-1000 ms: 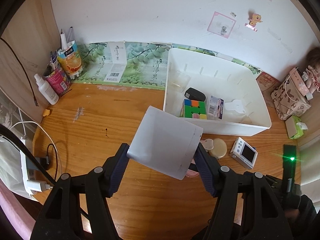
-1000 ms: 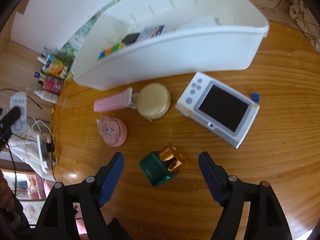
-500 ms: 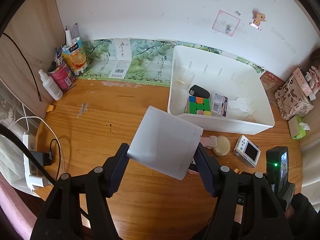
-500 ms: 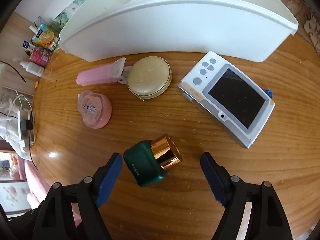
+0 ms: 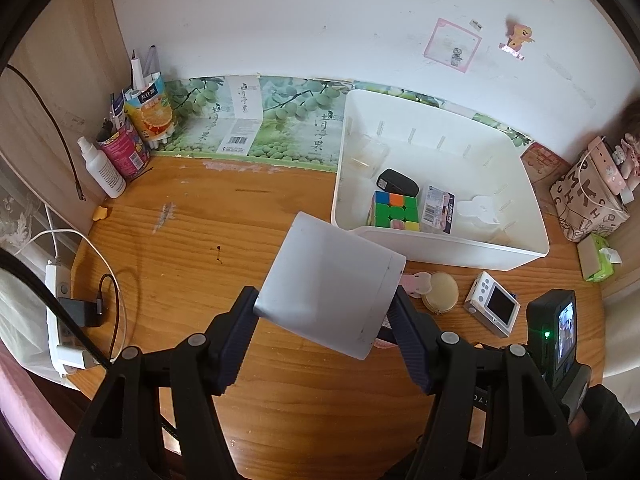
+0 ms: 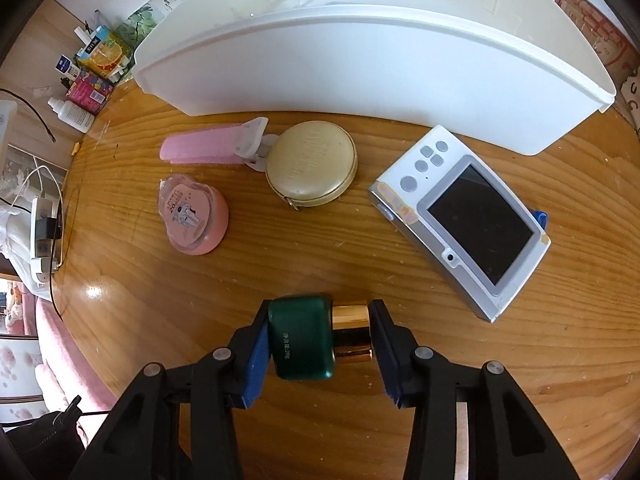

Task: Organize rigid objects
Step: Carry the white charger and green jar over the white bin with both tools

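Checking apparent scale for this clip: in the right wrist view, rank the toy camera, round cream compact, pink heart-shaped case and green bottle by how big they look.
1. Toy camera
2. Round cream compact

Pink heart-shaped case and green bottle look alike; the bottle, in the right gripper, is nearest the lens, so unranked.

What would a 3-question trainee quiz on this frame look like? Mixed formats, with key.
1. True or false: the right gripper is shut on the green bottle, one finger on its base and one on its gold cap.
2. Multiple choice: the left gripper holds A) the camera, B) a white box, C) the puzzle cube.
3. Fill in: the puzzle cube lies inside the white ____.

Key
1. True.
2. B; the camera lies on the table beside the round cream case.
3. Bin.
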`<state>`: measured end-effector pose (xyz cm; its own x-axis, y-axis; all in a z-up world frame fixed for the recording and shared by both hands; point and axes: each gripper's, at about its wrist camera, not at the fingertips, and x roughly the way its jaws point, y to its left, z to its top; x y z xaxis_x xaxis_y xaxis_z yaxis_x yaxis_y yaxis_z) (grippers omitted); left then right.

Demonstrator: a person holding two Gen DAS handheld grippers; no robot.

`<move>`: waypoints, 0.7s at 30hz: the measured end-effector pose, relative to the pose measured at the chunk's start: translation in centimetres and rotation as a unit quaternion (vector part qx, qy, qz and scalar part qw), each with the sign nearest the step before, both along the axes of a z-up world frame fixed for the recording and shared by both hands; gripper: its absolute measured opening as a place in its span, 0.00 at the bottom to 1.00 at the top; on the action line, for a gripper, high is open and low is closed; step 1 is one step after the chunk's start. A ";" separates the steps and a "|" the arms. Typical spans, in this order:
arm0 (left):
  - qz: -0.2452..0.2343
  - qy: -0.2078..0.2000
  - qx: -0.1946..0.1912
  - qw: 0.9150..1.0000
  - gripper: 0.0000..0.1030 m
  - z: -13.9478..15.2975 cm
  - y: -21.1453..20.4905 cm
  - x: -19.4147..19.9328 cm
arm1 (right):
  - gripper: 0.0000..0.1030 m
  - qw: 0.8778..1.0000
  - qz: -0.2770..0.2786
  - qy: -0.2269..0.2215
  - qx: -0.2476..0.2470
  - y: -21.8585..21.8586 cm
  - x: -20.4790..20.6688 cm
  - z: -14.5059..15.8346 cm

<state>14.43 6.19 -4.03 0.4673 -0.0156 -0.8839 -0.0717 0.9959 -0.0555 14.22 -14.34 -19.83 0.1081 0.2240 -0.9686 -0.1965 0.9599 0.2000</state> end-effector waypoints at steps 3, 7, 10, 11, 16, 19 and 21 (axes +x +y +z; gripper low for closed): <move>-0.003 0.000 0.001 1.000 0.67 0.0 -0.5 0.3 | 0.44 1.000 0.000 0.002 0.002 -0.7 -0.2 0.3; -0.010 0.000 0.001 1.000 0.67 0.0 -1.2 0.6 | 0.44 1.000 0.003 -0.009 0.005 -1.1 -0.4 1.3; -0.018 -0.002 0.002 1.000 0.67 0.1 -1.8 0.9 | 0.44 1.000 0.006 -0.026 0.008 -1.8 -0.5 2.4; -0.022 -0.003 0.002 1.000 0.67 0.2 -2.0 1.0 | 0.44 0.999 0.005 -0.033 0.012 -2.0 -0.5 2.9; -0.037 -0.009 0.000 0.999 0.67 0.5 -3.3 1.7 | 0.44 0.998 0.002 -0.067 0.019 -3.0 -0.3 5.1; -0.048 -0.013 -0.001 0.999 0.67 0.8 -4.0 2.1 | 0.44 0.996 -0.009 -0.090 0.029 -3.7 -0.1 6.8; -0.055 -0.012 -0.001 0.998 0.67 0.8 -4.4 2.4 | 0.44 0.993 -0.015 -0.107 0.036 -3.7 0.4 7.9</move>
